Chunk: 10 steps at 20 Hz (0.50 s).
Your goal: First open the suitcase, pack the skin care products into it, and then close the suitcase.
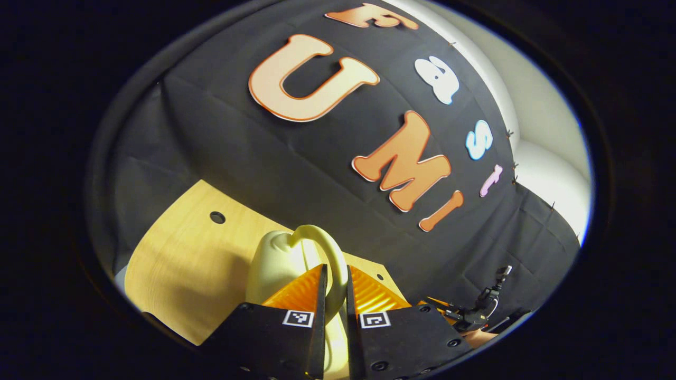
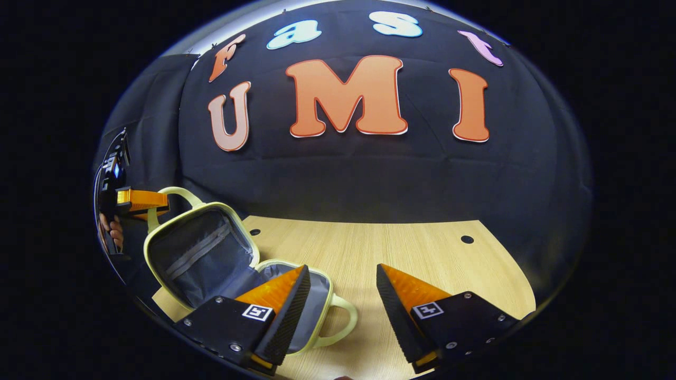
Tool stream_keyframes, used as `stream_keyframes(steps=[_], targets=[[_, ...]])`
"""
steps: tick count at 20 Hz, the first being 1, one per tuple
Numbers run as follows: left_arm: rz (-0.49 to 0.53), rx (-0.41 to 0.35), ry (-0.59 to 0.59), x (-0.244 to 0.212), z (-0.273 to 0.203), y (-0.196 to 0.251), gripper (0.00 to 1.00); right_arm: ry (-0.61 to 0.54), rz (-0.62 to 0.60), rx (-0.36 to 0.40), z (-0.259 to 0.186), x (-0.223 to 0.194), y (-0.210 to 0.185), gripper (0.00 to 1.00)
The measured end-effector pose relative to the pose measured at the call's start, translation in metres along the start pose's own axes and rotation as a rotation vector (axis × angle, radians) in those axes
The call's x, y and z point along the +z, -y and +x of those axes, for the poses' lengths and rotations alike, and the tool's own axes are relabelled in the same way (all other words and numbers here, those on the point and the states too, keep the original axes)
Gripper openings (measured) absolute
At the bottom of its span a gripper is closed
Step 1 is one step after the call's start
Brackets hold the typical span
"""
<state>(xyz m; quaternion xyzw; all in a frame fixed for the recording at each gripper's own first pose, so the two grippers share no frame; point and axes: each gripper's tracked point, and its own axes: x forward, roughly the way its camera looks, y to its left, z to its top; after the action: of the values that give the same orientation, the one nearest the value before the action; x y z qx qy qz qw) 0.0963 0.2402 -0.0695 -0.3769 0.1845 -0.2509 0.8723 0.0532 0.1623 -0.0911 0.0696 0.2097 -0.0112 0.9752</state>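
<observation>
The small pale-yellow suitcase (image 2: 200,253) lies open on the wooden table (image 2: 422,253), its grey-lined lid held upright over the bottom half (image 2: 317,295). In the left gripper view my left gripper (image 1: 336,267) is shut on the lid's loop handle (image 1: 330,248), with the lid's yellow back (image 1: 274,264) just beyond. The right gripper view shows that same gripper (image 2: 140,200) at the far left, gripping the lid's handle (image 2: 179,192). My right gripper (image 2: 340,269) hangs open above the table, just right of the bottom half and its front handle (image 2: 343,316), with nothing between its fingers.
A hand (image 2: 108,227) holds the left gripper at the far left edge. The other gripper (image 1: 475,311) appears low at the right of the left gripper view. Bare table stretches to the right of the suitcase, with a small hole (image 2: 467,239) near the back.
</observation>
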Motion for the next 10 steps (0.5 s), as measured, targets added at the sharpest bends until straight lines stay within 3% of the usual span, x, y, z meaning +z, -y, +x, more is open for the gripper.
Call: stream_keyframes(steps=[10], targets=[[0.075,-0.078,-0.118,-0.065,0.049,0.097,0.18,0.055,-0.016,0.006,-0.014,0.015,0.033,0.87]])
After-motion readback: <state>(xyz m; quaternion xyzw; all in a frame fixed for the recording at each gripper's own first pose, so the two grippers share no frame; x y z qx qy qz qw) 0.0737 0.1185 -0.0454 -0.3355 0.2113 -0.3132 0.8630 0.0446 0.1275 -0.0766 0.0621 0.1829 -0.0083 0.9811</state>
